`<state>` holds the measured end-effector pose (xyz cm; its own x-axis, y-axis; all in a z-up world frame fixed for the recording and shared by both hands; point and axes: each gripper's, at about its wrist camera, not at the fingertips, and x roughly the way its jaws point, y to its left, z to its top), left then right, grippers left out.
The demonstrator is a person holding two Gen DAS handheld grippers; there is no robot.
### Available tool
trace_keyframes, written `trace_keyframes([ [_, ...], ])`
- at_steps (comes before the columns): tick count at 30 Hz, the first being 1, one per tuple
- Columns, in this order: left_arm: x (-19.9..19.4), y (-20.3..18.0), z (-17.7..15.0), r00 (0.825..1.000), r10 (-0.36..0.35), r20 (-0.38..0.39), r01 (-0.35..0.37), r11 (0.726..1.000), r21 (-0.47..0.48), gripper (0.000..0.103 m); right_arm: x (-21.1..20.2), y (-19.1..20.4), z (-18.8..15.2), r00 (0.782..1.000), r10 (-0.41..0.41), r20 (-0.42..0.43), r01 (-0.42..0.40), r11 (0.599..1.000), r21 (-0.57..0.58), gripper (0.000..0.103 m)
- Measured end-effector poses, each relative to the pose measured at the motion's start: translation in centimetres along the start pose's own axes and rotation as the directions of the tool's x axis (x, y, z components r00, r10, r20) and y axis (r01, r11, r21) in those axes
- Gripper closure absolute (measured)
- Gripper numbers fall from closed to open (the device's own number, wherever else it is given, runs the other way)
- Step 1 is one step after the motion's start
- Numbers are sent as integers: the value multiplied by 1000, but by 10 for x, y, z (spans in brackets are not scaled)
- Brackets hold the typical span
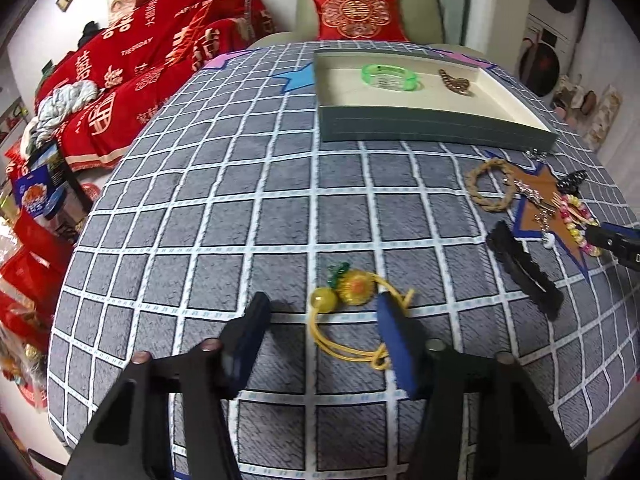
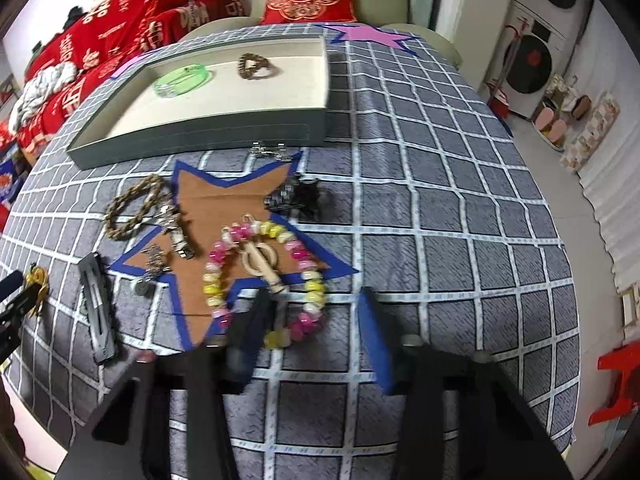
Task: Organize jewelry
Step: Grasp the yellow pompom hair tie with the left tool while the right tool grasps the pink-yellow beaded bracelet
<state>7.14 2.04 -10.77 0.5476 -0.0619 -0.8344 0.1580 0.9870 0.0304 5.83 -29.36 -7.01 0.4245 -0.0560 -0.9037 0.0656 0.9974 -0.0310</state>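
Left wrist view showed the left gripper (image 1: 322,322) spread wide around a yellow hair tie (image 1: 348,300), its cord partly hidden behind the right finger; at 1 o'clock sat the tray (image 1: 420,126). Right gripper (image 2: 312,316) gaped over the pink-yellow bead bracelet (image 2: 264,276), whose near-left edge its left finger covered; small silver pieces beyond were hard to make out.
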Motion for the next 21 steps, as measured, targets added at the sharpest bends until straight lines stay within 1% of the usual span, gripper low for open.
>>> trace_keyframes([
  [2,-1,-2,-1,1000,-22,1,22,1000,2,56,-2,6,-1,1000,2,0,-2,1000,-19,86],
  [4,-2,-2,-1,999,-39,3,39,999,3,77,-2,11,-3,1000,-6,5,6,999,-34,93],
  [5,-3,-4,-1,999,-38,5,38,999,8,83,-3,13,-3,1000,-14,10,15,999,-40,93],
  [7,-5,-4,-3,999,-47,8,47,999,9,83,-5,13,-5,1000,-19,18,19,999,-35,93],
  [9,-8,-2,-4,997,-72,16,72,997,-7,83,-9,9,-7,1000,-7,27,7,1000,-16,93],
  [12,-17,2,-4,995,-90,34,91,995,-27,83,-20,2,-9,999,4,54,-4,1000,2,93],
  [21,-41,4,6,989,-115,96,119,992,-31,83,-54,-5,-6,993,32,117,-33,999,8,93],
])
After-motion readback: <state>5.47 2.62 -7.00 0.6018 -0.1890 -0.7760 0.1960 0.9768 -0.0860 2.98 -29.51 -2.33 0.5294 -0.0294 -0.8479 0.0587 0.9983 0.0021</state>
